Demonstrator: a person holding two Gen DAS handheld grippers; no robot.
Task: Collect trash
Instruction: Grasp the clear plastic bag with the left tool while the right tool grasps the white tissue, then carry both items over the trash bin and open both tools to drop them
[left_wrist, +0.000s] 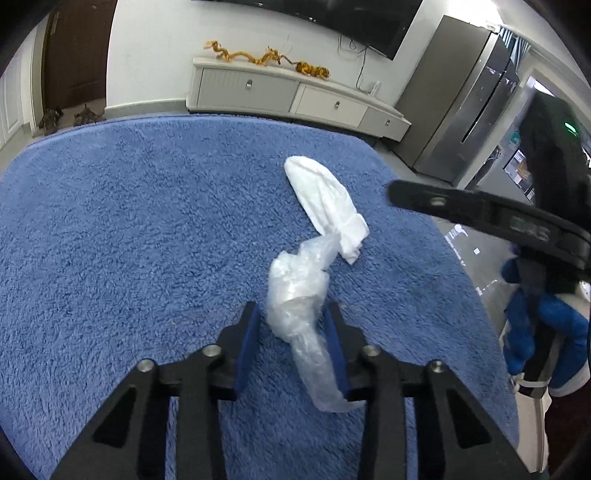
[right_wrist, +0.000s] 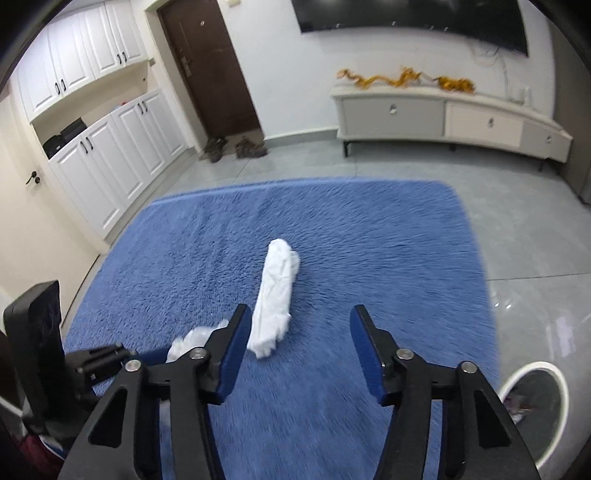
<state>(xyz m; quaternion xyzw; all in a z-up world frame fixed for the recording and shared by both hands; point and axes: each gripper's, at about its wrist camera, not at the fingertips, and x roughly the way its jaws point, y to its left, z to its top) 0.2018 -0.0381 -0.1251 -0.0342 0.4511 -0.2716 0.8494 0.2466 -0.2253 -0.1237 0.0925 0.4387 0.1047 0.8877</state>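
the left gripper (left_wrist: 291, 325) has its jaws apart around a crumpled plastic bag (left_wrist: 295, 295). the right gripper (right_wrist: 299, 325) is wide open, white paper roll (right_wrist: 275, 295) just past its jaws.

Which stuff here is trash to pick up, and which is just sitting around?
For the job:
crumpled plastic wrap, between the left gripper fingers
white tissue wad
white bin
right gripper, open

Just around:
blue rug
shoes
TV cabinet

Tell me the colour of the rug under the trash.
Blue, a shaggy plain pile rug; the right wrist view shows it best.
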